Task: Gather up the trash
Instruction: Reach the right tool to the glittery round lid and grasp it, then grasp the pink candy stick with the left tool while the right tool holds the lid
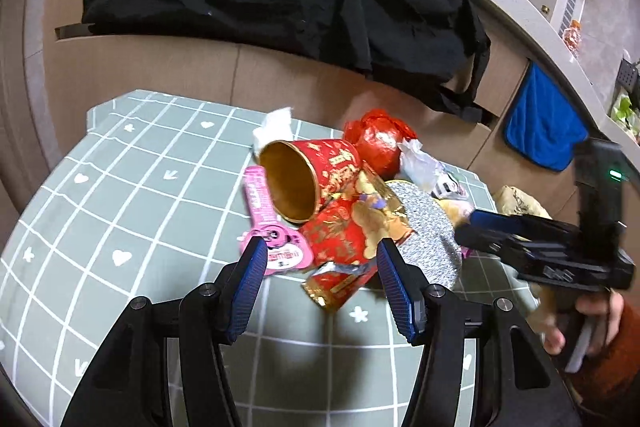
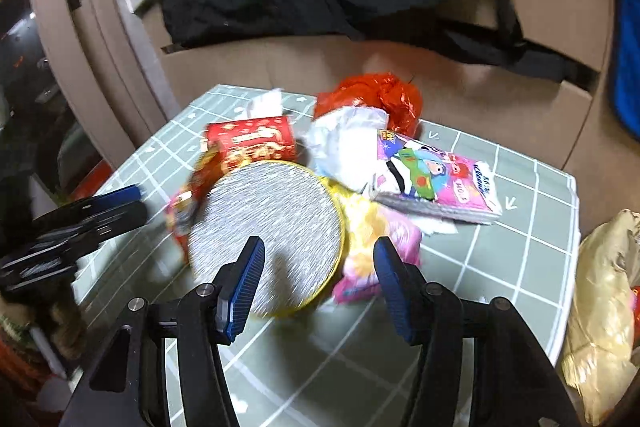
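1. currently, the trash is seen heaped in the middle of a small table covered by a grey-green cloth with a white grid and hearts (image 1: 120, 195); nothing has been lifted yet.
2. the left gripper (image 1: 322, 255) is held with its jaws apart and empty, aimed down at a crumpled red-and-gold foil wrapper (image 1: 344, 239) that lies just beyond the blue pads; judged from this framing, that wrapper is the likely first pick.
3. a red paper cup with a gold inside (image 1: 304, 179) is seen tipped on its side, resting against the wrapper, with a pink plastic package (image 1: 266, 227) beside it.
4. the right gripper (image 2: 318, 259) is likewise open and holds nothing; it is pointed down over a round silver glitter disc with a gold rim (image 2: 272, 223), which is propped on the heap.
5. a pink cartoon-printed tissue pack (image 2: 436, 179), crumpled white paper (image 2: 344, 143) and a red cellophane ball (image 2: 380, 95) are found farther back.
6. no bin is shown in either view.
7. because the pieces overlap, neighbours may be dragged along when one is pulled.
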Tool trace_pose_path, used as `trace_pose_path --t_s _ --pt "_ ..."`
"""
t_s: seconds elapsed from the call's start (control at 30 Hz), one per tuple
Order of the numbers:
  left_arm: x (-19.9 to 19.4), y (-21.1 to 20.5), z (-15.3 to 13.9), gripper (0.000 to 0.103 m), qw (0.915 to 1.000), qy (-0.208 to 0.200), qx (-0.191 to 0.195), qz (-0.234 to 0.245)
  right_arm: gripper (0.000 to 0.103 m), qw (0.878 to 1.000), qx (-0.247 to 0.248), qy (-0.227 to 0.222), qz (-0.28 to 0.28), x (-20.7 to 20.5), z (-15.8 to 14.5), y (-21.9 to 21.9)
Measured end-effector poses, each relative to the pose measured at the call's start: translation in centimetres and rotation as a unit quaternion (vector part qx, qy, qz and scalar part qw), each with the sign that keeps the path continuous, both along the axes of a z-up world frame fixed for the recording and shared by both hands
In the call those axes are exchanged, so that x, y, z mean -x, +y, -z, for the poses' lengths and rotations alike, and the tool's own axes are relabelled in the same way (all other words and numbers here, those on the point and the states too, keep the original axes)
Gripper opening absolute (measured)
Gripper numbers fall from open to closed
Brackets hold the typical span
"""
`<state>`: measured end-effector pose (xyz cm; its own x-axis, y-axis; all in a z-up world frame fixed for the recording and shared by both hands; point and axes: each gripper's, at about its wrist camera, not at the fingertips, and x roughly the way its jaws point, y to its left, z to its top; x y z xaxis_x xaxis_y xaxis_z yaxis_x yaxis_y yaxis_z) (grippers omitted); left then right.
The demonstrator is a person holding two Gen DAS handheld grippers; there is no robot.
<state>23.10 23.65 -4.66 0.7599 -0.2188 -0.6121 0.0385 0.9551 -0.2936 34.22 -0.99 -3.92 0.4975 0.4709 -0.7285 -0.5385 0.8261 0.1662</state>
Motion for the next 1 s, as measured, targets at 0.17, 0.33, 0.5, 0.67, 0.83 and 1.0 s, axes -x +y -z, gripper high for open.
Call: trace_pose_path --t_s 0.17,0.33,0.5,0.67,0.83,1.0 --pt "0.8 0.5 -0.5 0.058 0.9998 -0.009 -0.019 -0.005 0.051 0.998 -0.019 0.058 -0.009 -2.4 2.3 1.2" --pt "0.7 0.5 -0.4 0.058 0.9997 -0.004 -0.024 -0.002 0.013 0.997 -0.043 0.050 -0.048 -0.9 1.3 1.6" --pt "0.6 0.1 -0.5 0.058 0.9997 -0.005 -0.025 0.005 0.010 0.997 -0.070 0.008 -0.036 1.2 -2.3 -1.7" --pt "0.3 -0.3 -0.3 0.058 0.9998 -0.001 -0.017 0.012 0.009 0.998 -0.038 -0.058 0.006 2.9 -5.8 -5.4" --pt "0.0 -1.7 0.1 0.058 0.9994 0.003 -0.017 0.029 0.009 0.994 0.020 -0.105 0.027 4.5 -6.6 -6.7" --pt "-0.5 -1.8 0.0 0.058 0.9994 0.003 -0.033 0.005 0.009 0.994 0.053 -0.097 0.015 5.5 -4.4 -6.1"
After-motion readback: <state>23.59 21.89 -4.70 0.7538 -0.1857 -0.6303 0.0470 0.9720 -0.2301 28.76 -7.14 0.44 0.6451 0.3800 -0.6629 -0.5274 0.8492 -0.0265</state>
